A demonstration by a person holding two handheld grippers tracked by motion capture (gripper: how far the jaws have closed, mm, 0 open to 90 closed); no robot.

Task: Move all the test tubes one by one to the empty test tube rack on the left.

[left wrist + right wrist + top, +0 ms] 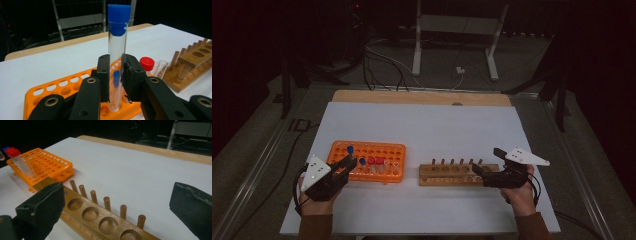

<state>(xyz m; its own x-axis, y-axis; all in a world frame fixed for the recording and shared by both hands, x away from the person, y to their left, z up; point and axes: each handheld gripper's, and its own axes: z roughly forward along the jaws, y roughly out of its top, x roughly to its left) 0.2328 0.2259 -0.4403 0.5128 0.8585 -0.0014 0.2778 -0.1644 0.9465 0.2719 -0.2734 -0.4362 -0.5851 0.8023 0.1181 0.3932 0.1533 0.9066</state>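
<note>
My left gripper [115, 80] is shut on a clear test tube with a blue cap [118, 50], held upright with its bottom in or just above a hole of the orange rack [57, 87]. In the high view the left gripper [347, 164] sits at the orange rack's [387, 150] left front corner, the blue cap [350, 149] above it. A second blue-capped tube [362, 161] and red-capped tubes [375, 161] stand in the rack. My right gripper [486, 162] is open around the right end of the wooden rack [447, 175], whose holes [91, 213] and pegs [107, 203] lie between its jaws.
The white table top [427, 125] has free room behind both racks. A wooden strip [422, 97] runs along the far edge. Beyond it are floor cables and a white stand [457, 30]. An uncapped clear tube [163, 67] stands beside a red-capped one [147, 63].
</note>
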